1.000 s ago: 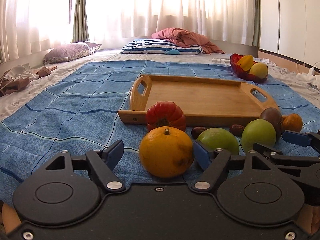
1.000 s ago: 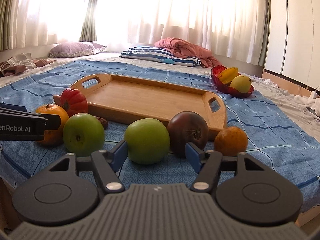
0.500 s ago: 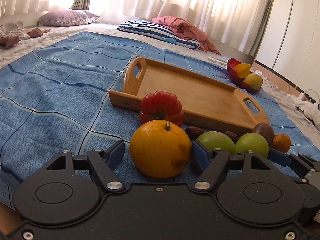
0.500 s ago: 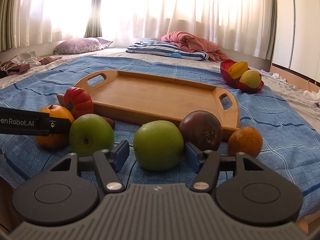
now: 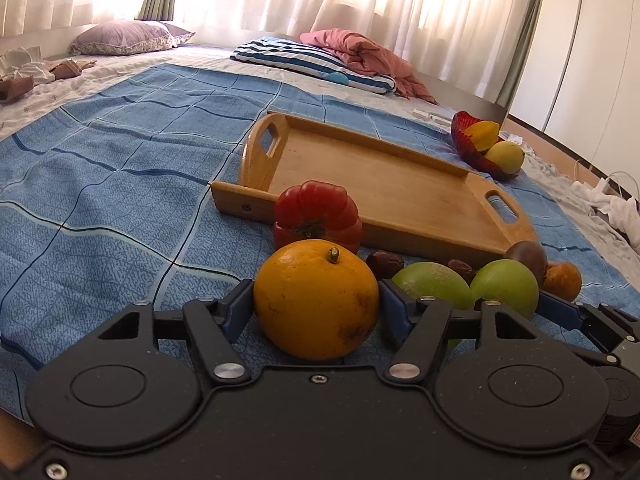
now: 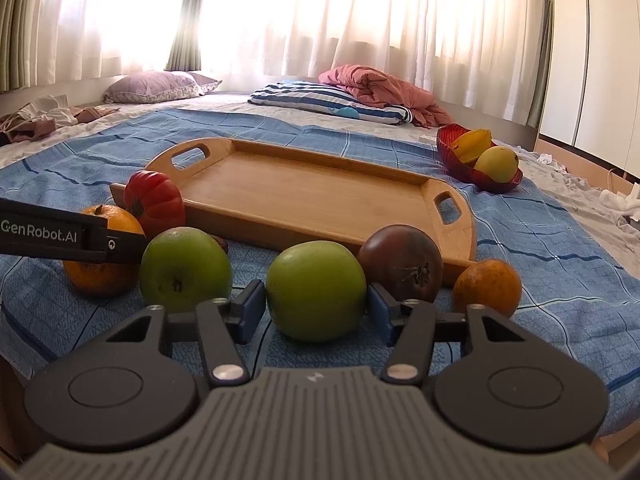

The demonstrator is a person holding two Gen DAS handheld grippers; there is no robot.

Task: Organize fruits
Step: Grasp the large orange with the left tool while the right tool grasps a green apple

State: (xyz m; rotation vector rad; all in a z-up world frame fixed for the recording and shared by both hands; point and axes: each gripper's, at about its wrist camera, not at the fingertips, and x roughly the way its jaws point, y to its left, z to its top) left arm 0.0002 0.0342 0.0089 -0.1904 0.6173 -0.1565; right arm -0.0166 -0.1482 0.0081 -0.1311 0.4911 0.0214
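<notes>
Orange point(image 5: 316, 300) on the blue bedspread point(image 5: 120, 200), clamped between the left gripper point(image 5: 316, 304) fingers, ribbed tomato point(image 5: 316, 216) just behind, blocking the wooden tray point(image 5: 384, 188). Green apple point(image 6: 316, 290) between the right gripper point(image 6: 316, 310) fingers, pads touching or just off: cannot tell. Seen whole only from the right wrist: dark fruit point(image 6: 400, 264) beside the apple.

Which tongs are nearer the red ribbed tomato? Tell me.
Left. The left tongs straddle the large orange, which sits directly in front of the red ribbed tomato. The right tongs bracket a green apple farther along the row, with another green apple between.
</notes>
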